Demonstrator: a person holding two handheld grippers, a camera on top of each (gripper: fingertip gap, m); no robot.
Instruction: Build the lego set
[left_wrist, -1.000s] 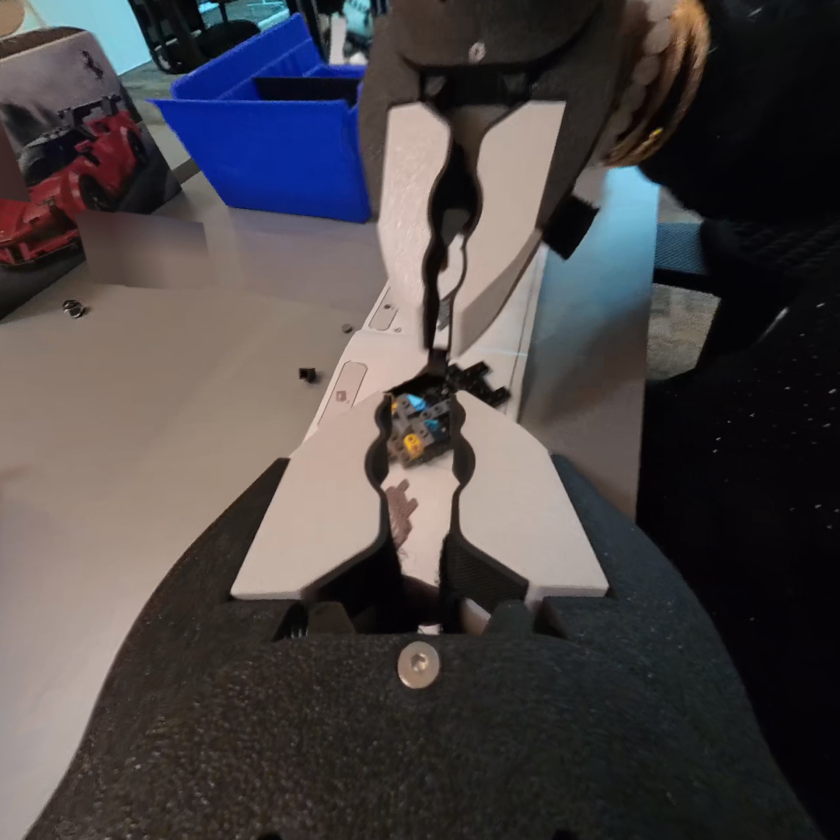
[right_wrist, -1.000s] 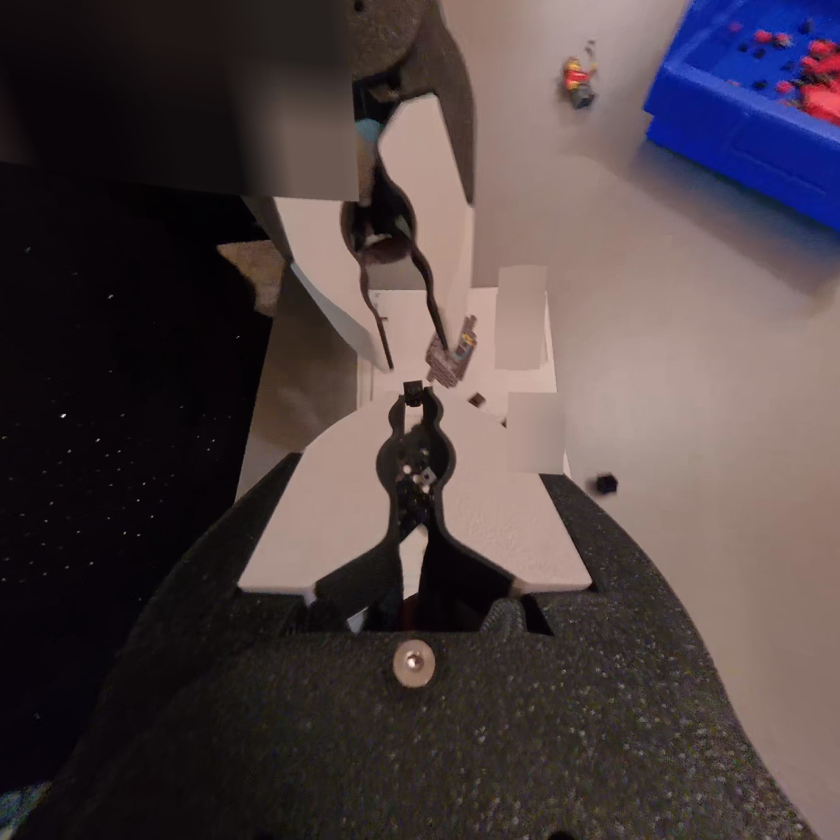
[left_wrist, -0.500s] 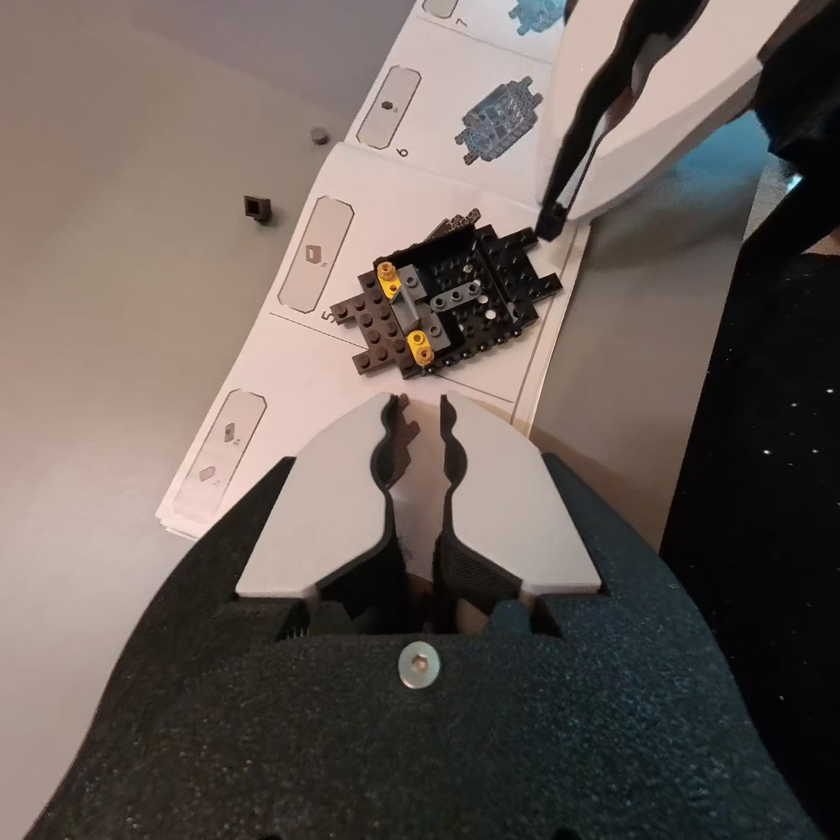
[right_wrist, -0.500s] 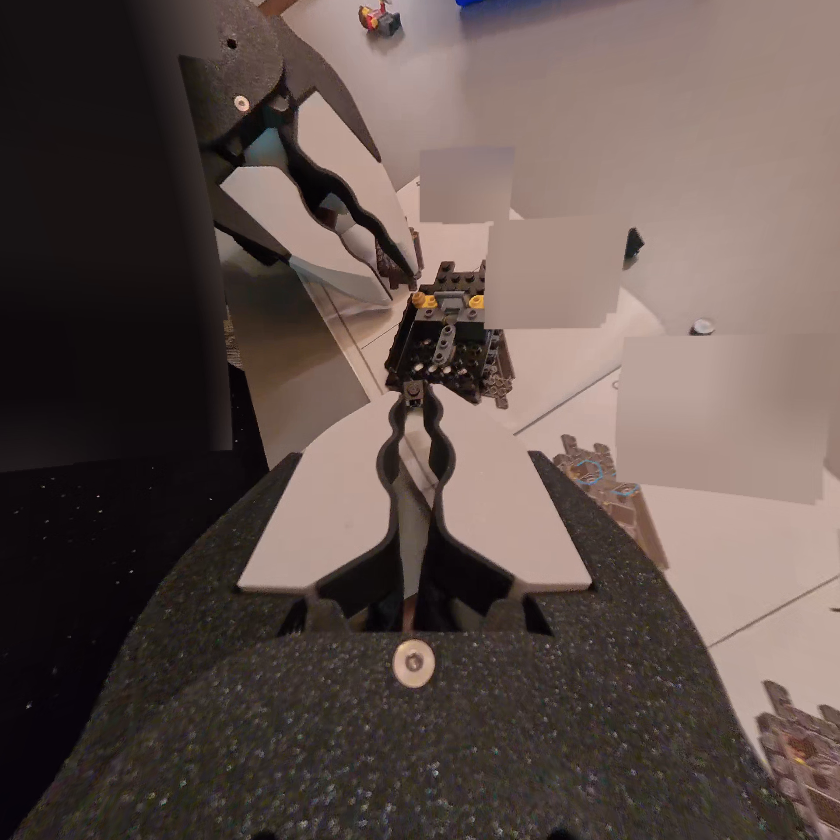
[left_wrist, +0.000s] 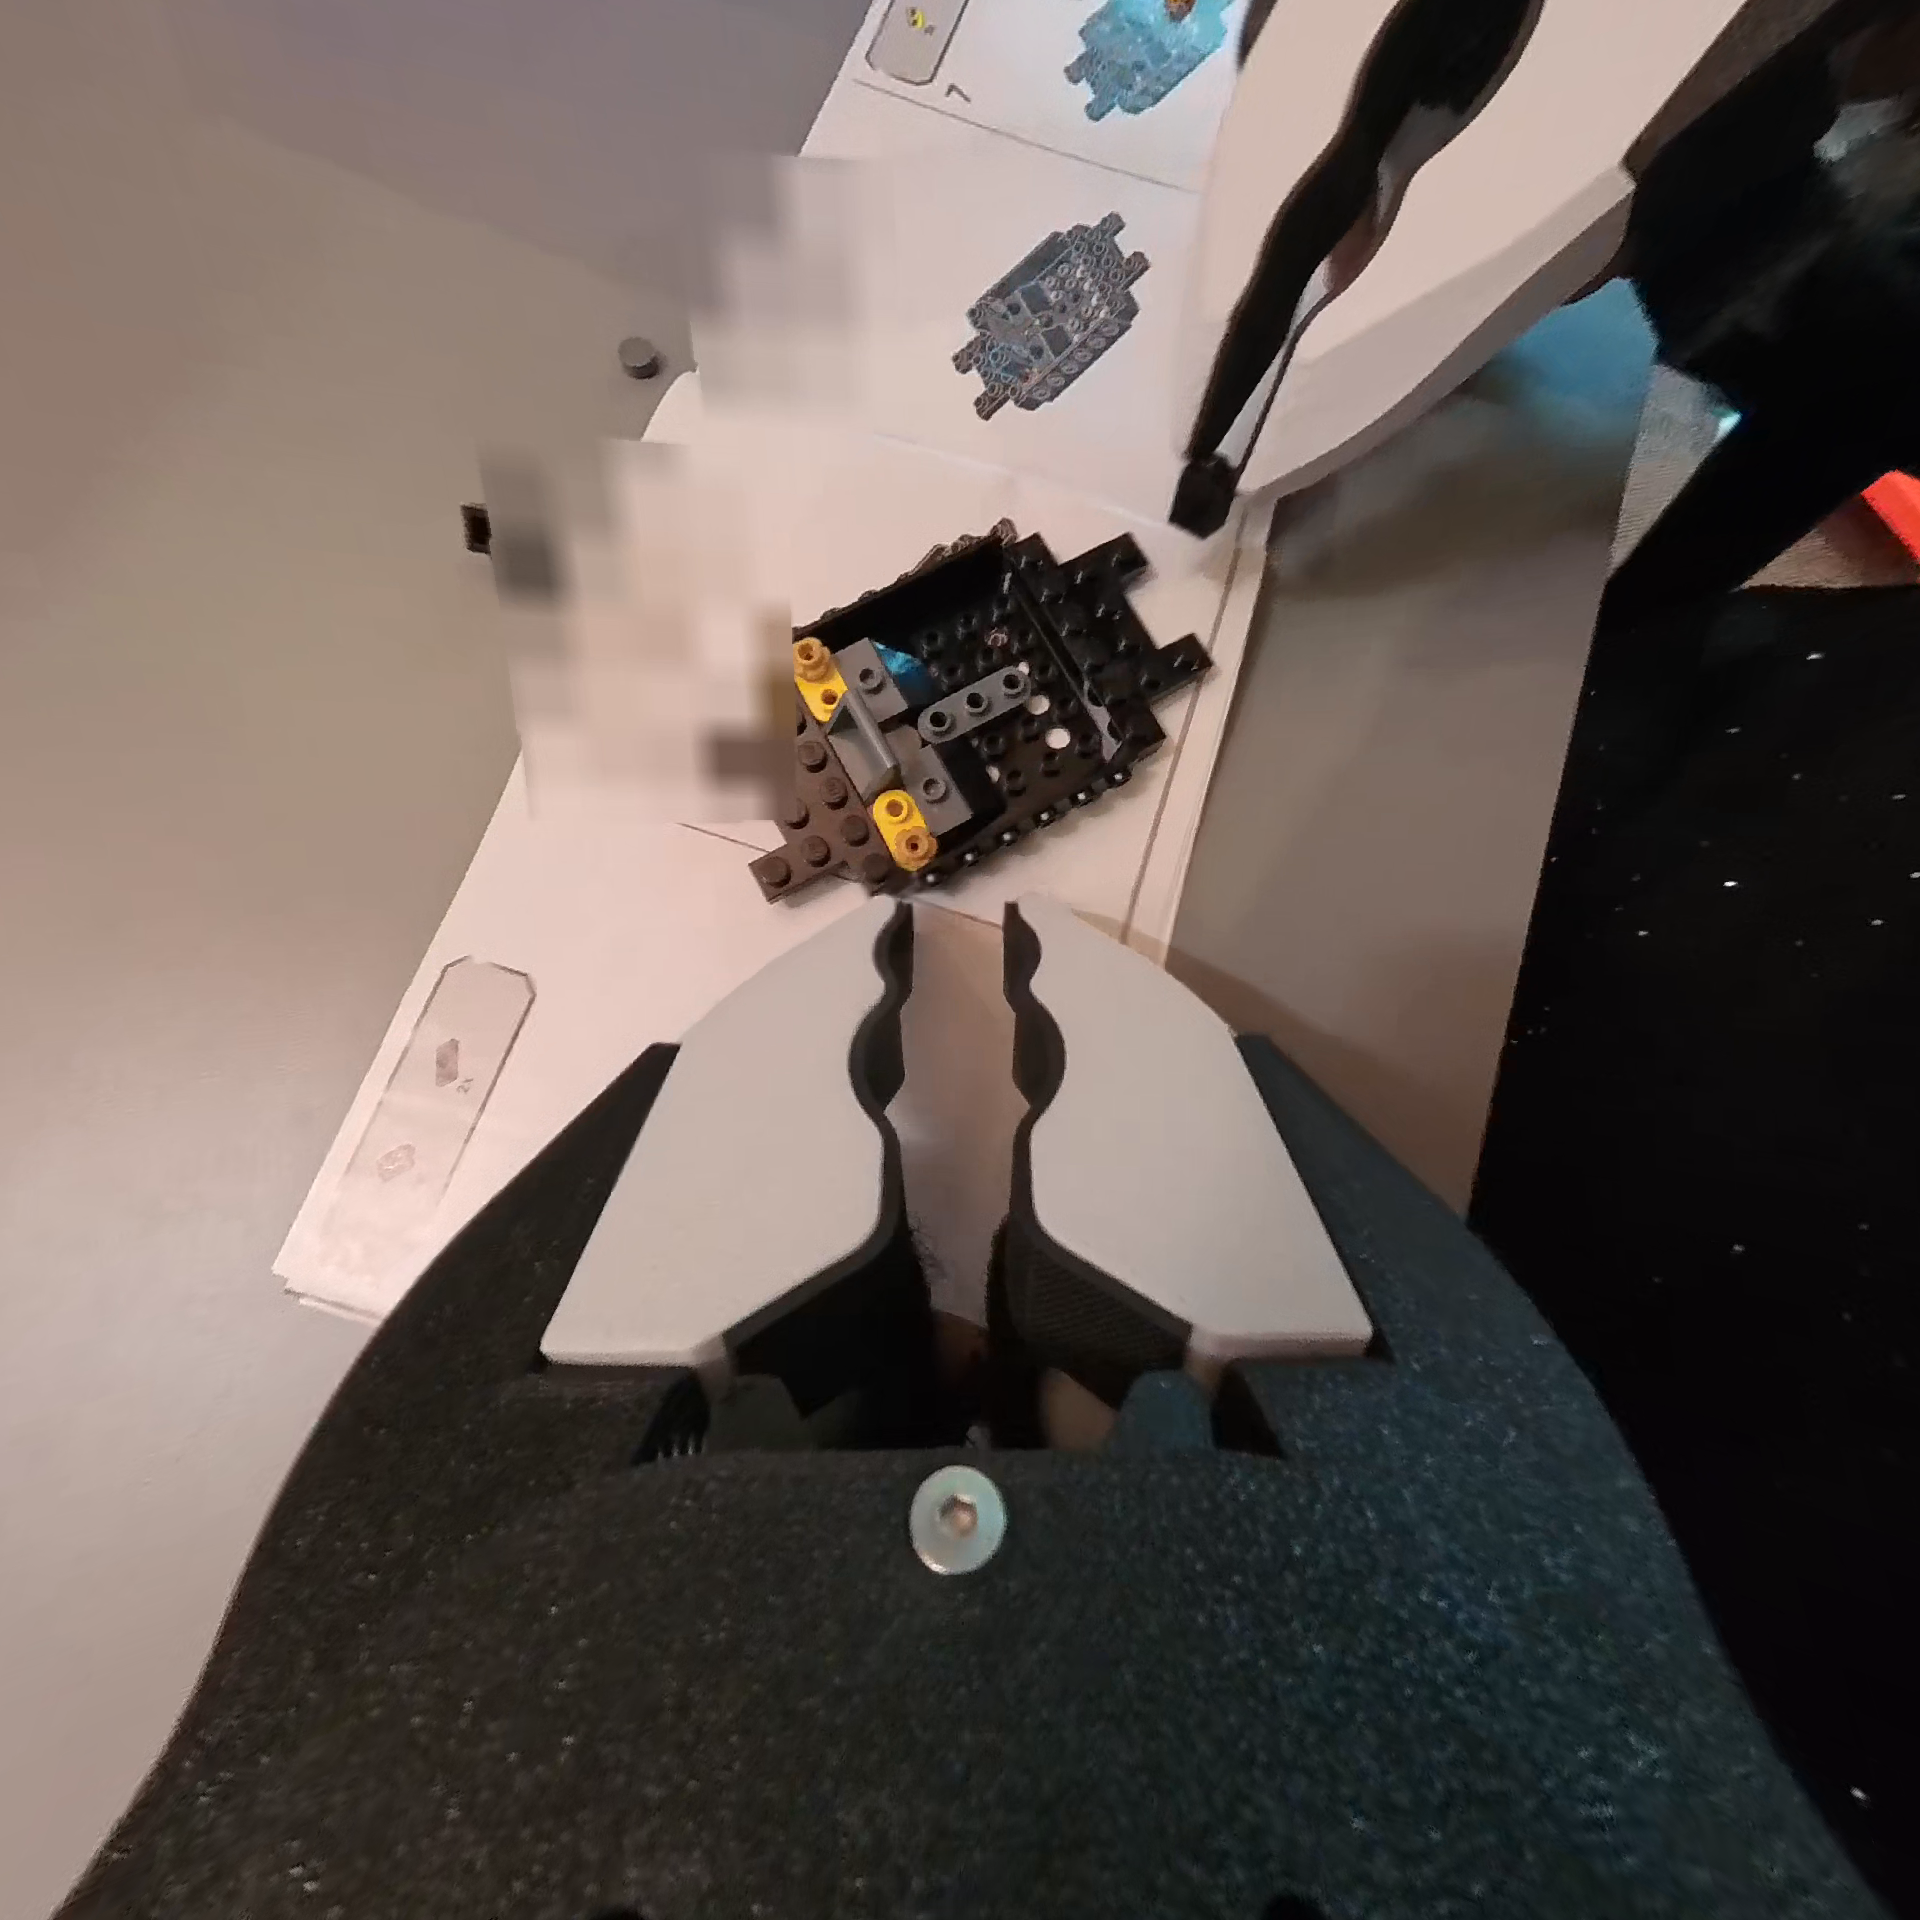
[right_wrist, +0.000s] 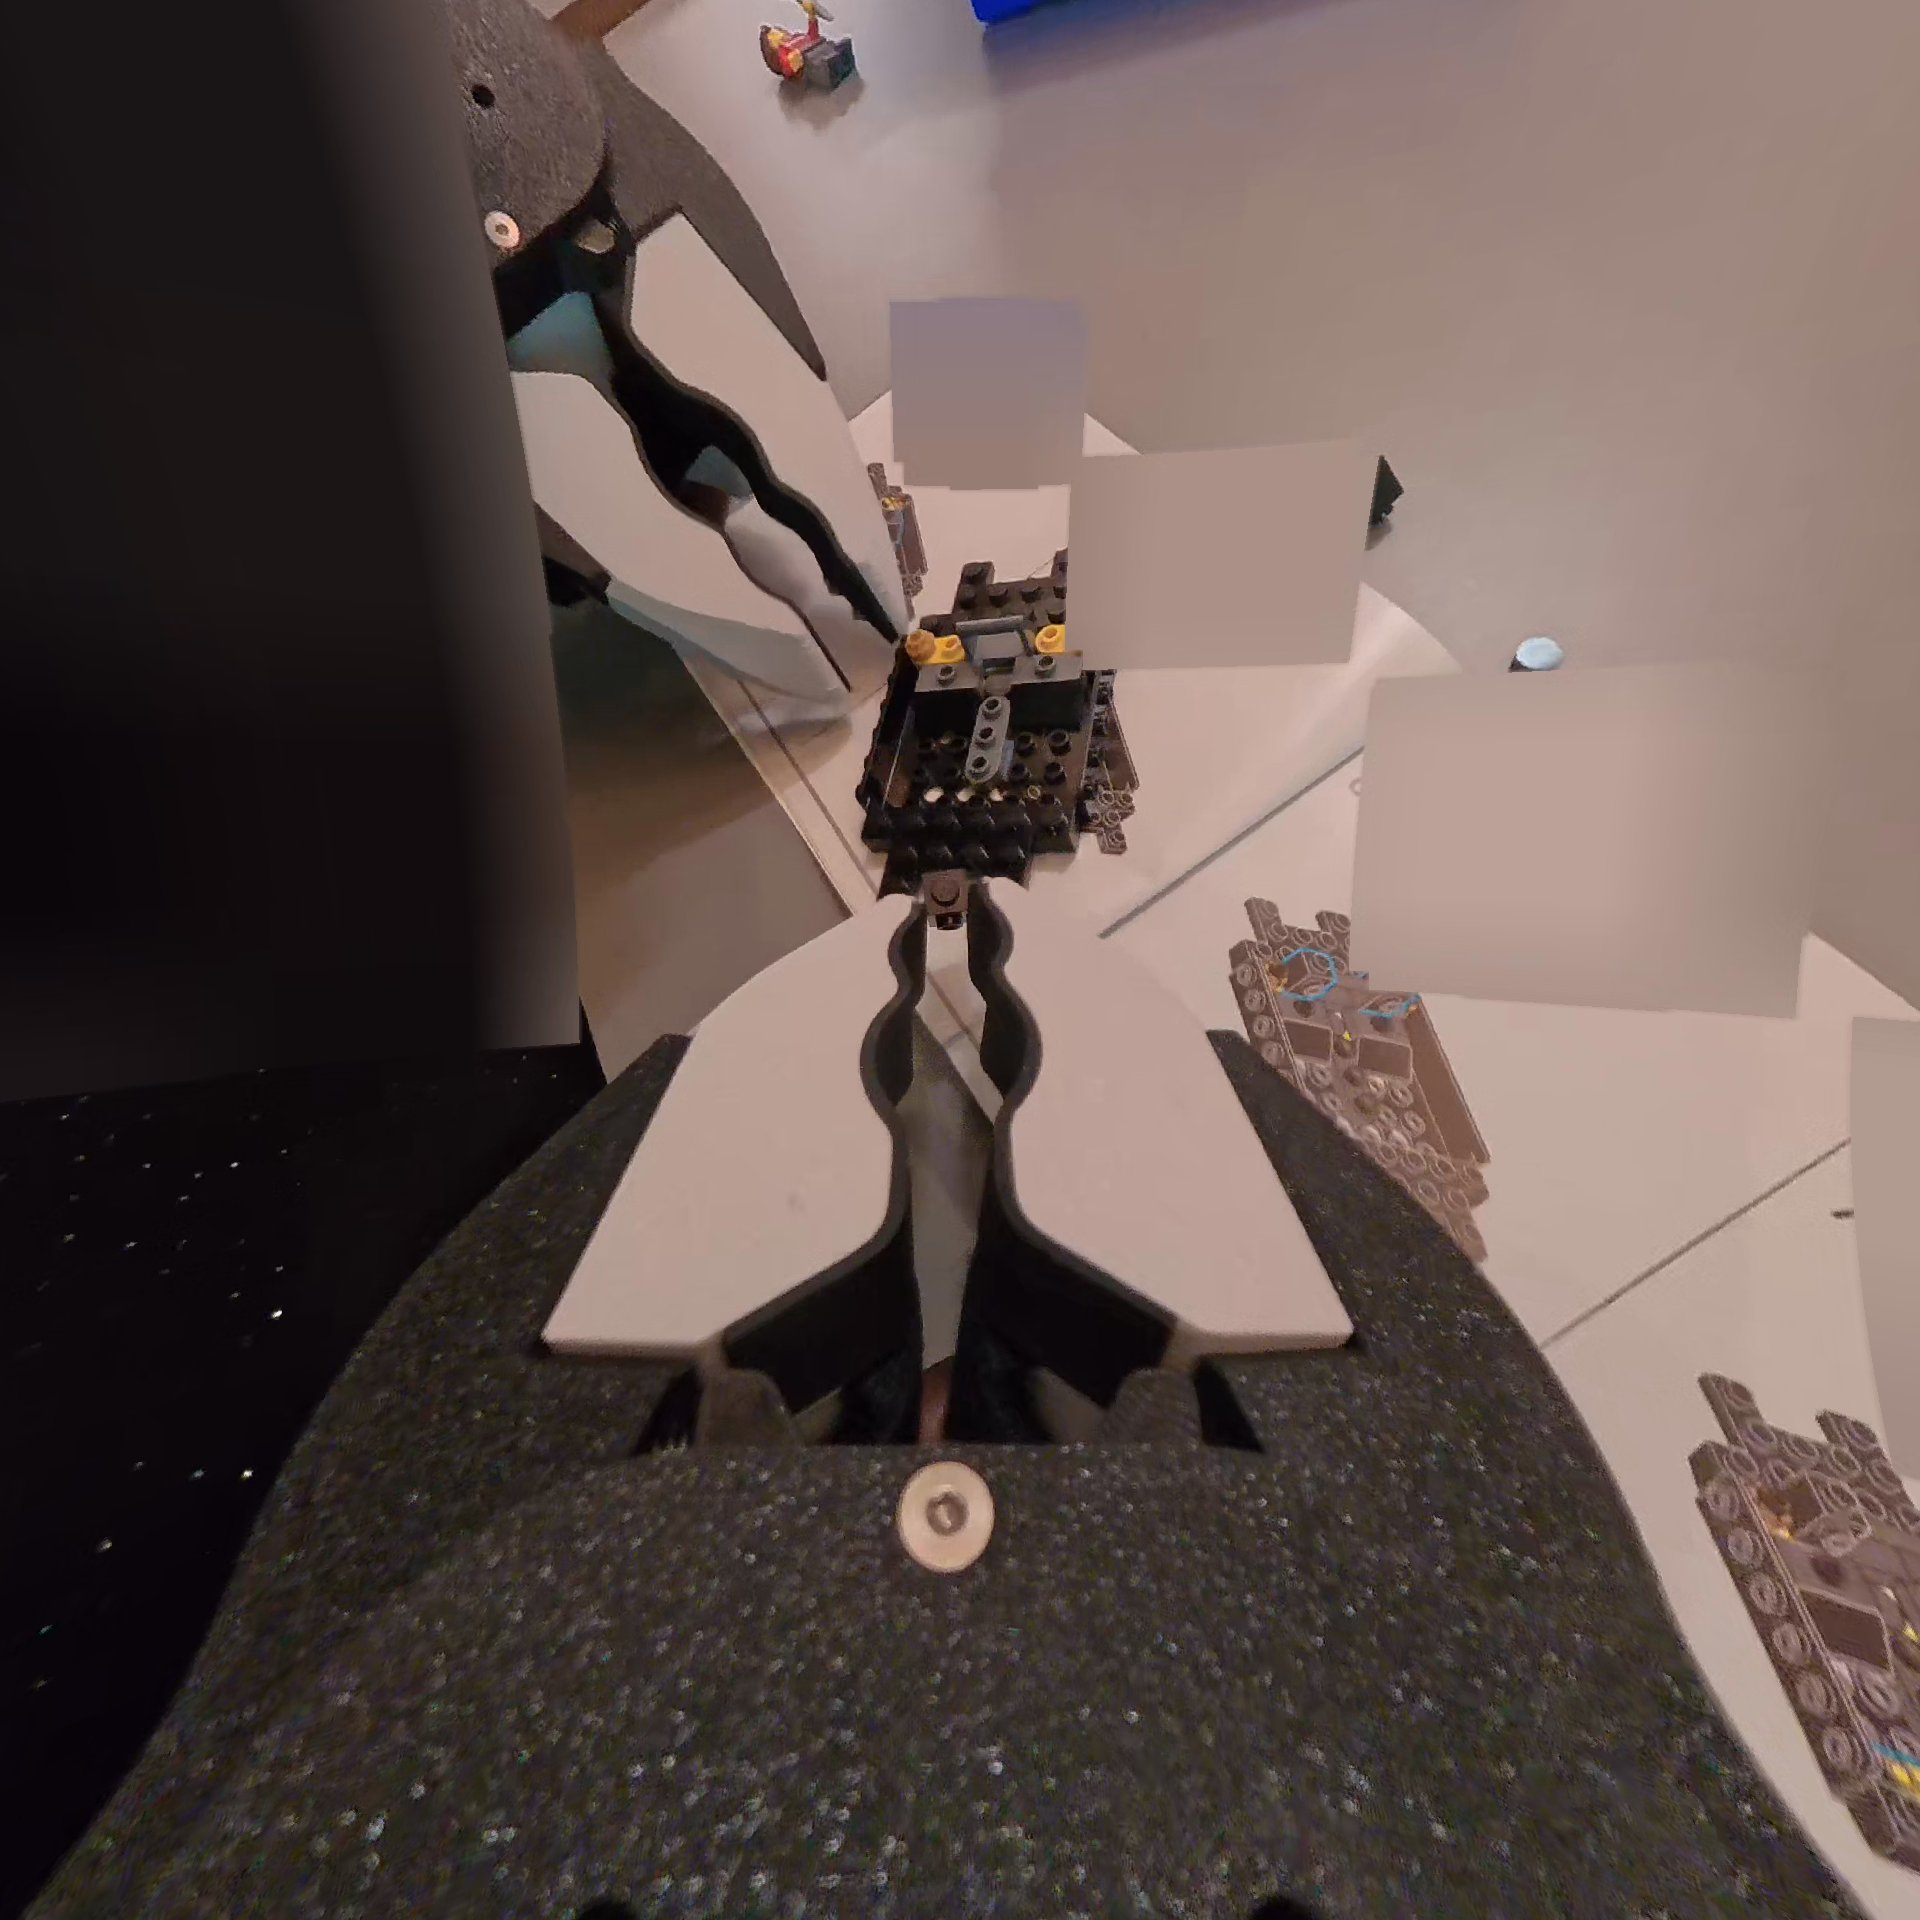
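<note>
The partly built black lego chassis (left_wrist: 977, 717), carrying two yellow pieces and a grey bar, lies on the open instruction booklet (left_wrist: 644, 997), close to the booklet's edge nearest the person and the tabletop (left_wrist: 208, 727) edge. The left gripper (left_wrist: 956, 914) hovers just short of the chassis with its jaws parted and empty. The right gripper (right_wrist: 943, 914) has its jaws clamped on a small black brick (right_wrist: 945, 902), held just beside the chassis's opposite end.

A: Your left wrist view looks steeply down, close over the black lego build (left_wrist: 977, 717) on the instruction booklet (left_wrist: 1049, 218).

B: Your right wrist view faces that build (right_wrist: 987, 748) from the opposite end, lower.
</note>
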